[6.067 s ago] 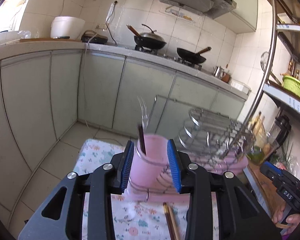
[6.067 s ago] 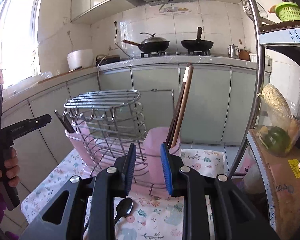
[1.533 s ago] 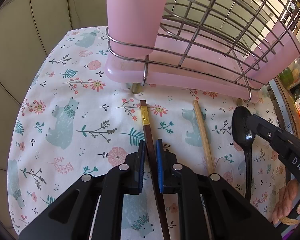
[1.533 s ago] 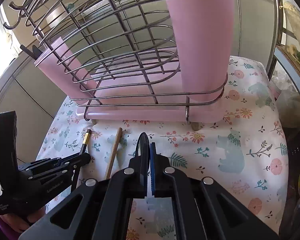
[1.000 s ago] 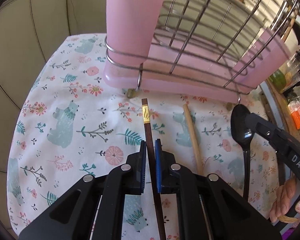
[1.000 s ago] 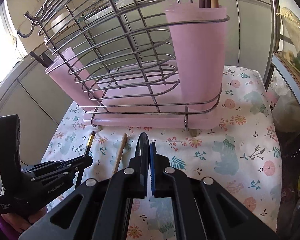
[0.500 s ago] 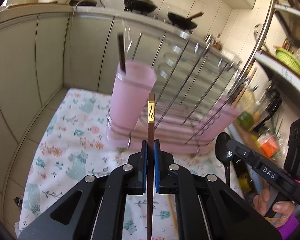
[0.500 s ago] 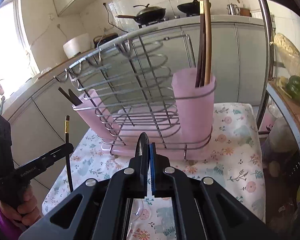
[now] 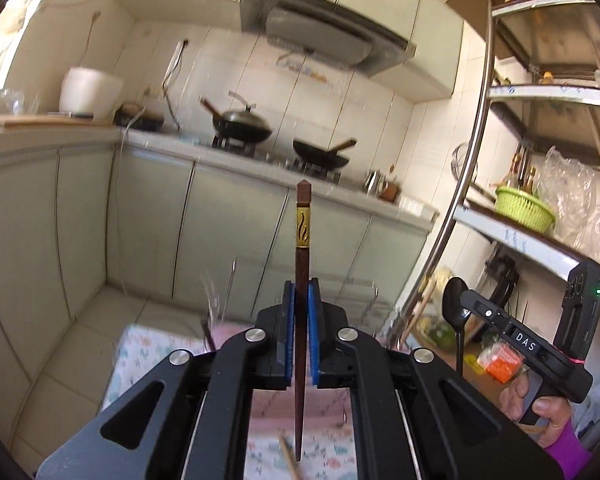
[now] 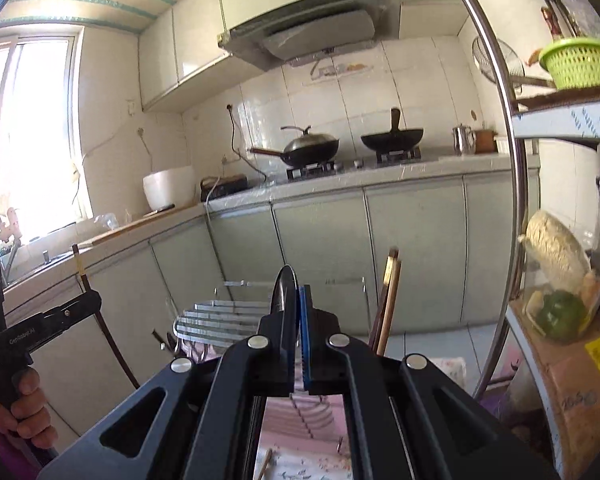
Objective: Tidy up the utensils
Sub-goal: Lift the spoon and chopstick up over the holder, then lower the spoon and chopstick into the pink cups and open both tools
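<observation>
My left gripper [image 9: 299, 300] is shut on a dark brown chopstick [image 9: 302, 240] with a gold band, held upright high above the table. My right gripper [image 10: 295, 300] is shut on a black spoon [image 10: 284, 284], seen edge-on; the spoon also shows in the left wrist view [image 9: 455, 304]. The wire dish rack [image 10: 220, 316] with pink cups lies below both grippers, mostly hidden by them. Chopsticks [image 10: 388, 300] stand in its right cup. A pale wooden chopstick [image 9: 288, 456] lies on the floral cloth.
Kitchen counter with two woks [image 9: 242, 126] and a white pot [image 9: 90, 94] runs along the back. A metal shelf [image 9: 540, 236] with a green basket [image 9: 524, 208] stands at right. A plastic container of food [image 10: 560, 280] sits on a cardboard box.
Both grippers have risen and tilted up, lifting the brown chopstick and the black spoon well above the rack; the table has dropped almost out of view.
</observation>
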Action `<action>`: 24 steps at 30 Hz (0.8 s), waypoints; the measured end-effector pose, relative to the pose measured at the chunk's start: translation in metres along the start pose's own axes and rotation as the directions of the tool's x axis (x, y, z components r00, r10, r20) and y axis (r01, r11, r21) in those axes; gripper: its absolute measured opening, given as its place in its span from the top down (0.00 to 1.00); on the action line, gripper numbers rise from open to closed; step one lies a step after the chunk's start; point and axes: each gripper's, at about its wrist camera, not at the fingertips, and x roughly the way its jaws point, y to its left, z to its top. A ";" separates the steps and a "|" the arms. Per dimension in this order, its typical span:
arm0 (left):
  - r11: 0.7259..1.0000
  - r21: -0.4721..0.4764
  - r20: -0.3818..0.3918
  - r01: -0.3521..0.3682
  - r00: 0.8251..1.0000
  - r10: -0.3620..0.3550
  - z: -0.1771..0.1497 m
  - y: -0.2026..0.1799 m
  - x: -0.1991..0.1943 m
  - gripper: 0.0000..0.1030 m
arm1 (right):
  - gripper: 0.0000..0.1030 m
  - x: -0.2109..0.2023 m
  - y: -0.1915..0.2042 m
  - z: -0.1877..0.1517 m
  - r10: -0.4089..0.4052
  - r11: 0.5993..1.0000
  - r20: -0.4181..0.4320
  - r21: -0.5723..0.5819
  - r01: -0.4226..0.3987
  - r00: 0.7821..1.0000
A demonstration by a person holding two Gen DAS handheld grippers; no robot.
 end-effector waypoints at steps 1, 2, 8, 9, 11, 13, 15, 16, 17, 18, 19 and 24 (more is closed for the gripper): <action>1.000 0.007 0.018 -0.003 1.000 0.003 0.008 -0.001 0.001 0.95 | 0.98 -0.002 0.001 0.011 -0.006 1.000 0.037 -0.011 0.006 0.999; 1.000 0.011 0.039 -0.009 0.999 0.008 0.018 -0.003 0.001 0.95 | 0.98 -0.004 0.001 0.021 -0.012 1.000 0.070 -0.019 0.014 0.997; 0.998 0.029 0.155 -0.049 0.987 0.044 0.054 -0.004 -0.001 0.95 | 0.98 -0.010 -0.002 0.061 -0.098 0.991 0.273 -0.066 0.120 0.957; 0.997 0.028 0.174 -0.066 0.983 0.061 0.058 -0.002 0.001 0.95 | 0.98 -0.008 -0.002 0.064 -0.113 0.987 0.296 -0.075 0.141 0.948; 0.996 0.019 0.193 -0.093 0.977 0.087 0.063 0.004 0.007 0.95 | 0.98 -0.001 -0.003 0.063 -0.146 0.977 0.347 -0.099 0.191 0.926; 0.993 0.007 0.201 -0.115 0.973 0.111 0.064 0.010 0.015 0.95 | 0.98 0.008 -0.003 0.055 -0.177 0.962 0.390 -0.126 0.243 0.903; 0.991 0.006 0.208 -0.136 0.969 0.132 0.061 0.015 0.023 0.95 | 0.98 0.021 -0.004 0.044 -0.191 0.950 0.421 -0.149 0.276 0.887; 0.989 0.010 0.207 -0.149 0.968 0.143 0.060 0.017 0.028 0.95 | 0.98 0.026 -0.005 0.038 -0.197 0.945 0.432 -0.155 0.288 0.880; 0.987 0.016 0.204 -0.159 0.967 0.153 0.057 0.019 0.031 0.95 | 0.98 0.030 -0.005 0.031 -0.202 0.940 0.442 -0.162 0.299 0.874; 0.986 0.023 0.202 -0.168 0.966 0.160 0.056 0.020 0.035 0.95 | 0.98 0.035 -0.007 0.025 -0.202 0.937 0.453 -0.167 0.306 0.868; 0.984 0.030 0.199 -0.174 0.966 0.165 0.054 0.021 0.039 0.95 | 0.98 0.040 -0.008 0.020 -0.203 0.935 0.461 -0.172 0.311 0.864; 0.980 0.063 0.174 -0.187 0.969 0.173 0.040 0.027 0.057 0.95 | 0.98 0.057 -0.016 -0.003 -0.219 0.930 0.459 -0.168 0.327 0.861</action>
